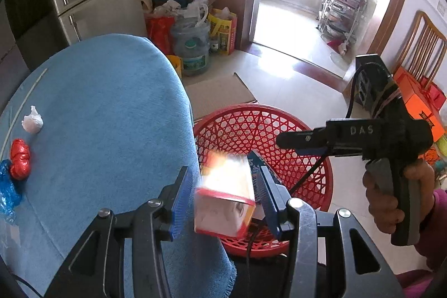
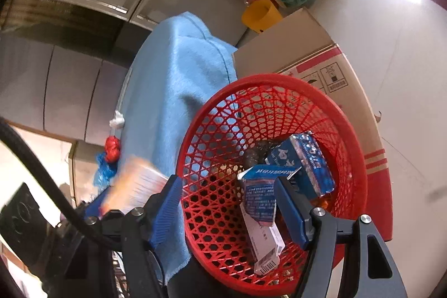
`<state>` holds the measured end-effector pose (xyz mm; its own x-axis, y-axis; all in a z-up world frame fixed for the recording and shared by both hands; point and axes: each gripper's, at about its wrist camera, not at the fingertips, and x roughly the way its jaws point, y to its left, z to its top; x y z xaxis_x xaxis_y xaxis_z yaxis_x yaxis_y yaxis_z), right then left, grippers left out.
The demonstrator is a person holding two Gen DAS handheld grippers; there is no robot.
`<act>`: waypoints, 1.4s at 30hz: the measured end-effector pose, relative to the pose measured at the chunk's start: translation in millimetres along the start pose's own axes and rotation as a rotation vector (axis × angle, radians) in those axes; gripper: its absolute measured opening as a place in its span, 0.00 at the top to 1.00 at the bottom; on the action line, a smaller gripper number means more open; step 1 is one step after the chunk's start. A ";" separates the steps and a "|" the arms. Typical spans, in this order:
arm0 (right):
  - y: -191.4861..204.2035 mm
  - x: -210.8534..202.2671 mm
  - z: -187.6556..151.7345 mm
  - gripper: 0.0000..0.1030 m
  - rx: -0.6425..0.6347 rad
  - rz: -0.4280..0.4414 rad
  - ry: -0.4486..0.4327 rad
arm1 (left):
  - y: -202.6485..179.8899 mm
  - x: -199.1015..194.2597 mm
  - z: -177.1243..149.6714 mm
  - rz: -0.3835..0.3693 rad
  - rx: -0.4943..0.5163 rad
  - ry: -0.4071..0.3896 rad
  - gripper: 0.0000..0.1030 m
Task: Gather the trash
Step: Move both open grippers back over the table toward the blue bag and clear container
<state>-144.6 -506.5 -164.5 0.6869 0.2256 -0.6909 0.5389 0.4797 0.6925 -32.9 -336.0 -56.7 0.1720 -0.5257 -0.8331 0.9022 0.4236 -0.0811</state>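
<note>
Left tongs (image 1: 222,171) stand spread, and a blurred carton (image 1: 223,203) sits loose between the pads, at the bench (image 1: 111,102) edge beside the red basket (image 1: 251,108); I think it may hit the rim and fall to the floor. From the right wrist, right tongs (image 2: 232,194) hang spread and empty over the basket, where they could block the carton.

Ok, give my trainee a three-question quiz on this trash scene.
1. True or false: the red basket is empty.
2. Name the three scraps lying on the blue cloth.
3. Between the fingers of the left gripper is: A a bottle; B a white-and-red carton; C nothing.
Key: 1 false, it holds blue cartons; 2 white wad, red wad, blue wrapper; 3 B.
</note>
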 end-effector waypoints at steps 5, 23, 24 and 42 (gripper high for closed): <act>-2.9 -11.9 6.5 0.30 0.016 0.005 -0.043 | -0.6 -2.9 2.8 0.001 0.015 -0.013 0.51; 63.2 -9.5 4.2 0.30 -0.162 0.061 -0.041 | 122.1 -87.2 -87.9 0.256 -0.357 -0.086 0.43; 71.9 -9.1 4.0 0.30 -0.182 0.072 -0.041 | 128.4 -92.6 -93.7 0.273 -0.375 -0.093 0.41; 260.9 76.7 -15.4 0.30 -0.538 0.202 0.091 | 230.0 -139.4 -151.6 0.454 -0.643 -0.140 0.37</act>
<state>41.2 -351.0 -40.1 0.6927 0.4181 -0.5877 0.0614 0.7777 0.6257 90.7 -53.4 -42.2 0.5543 -0.2701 -0.7873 0.3352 0.9382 -0.0859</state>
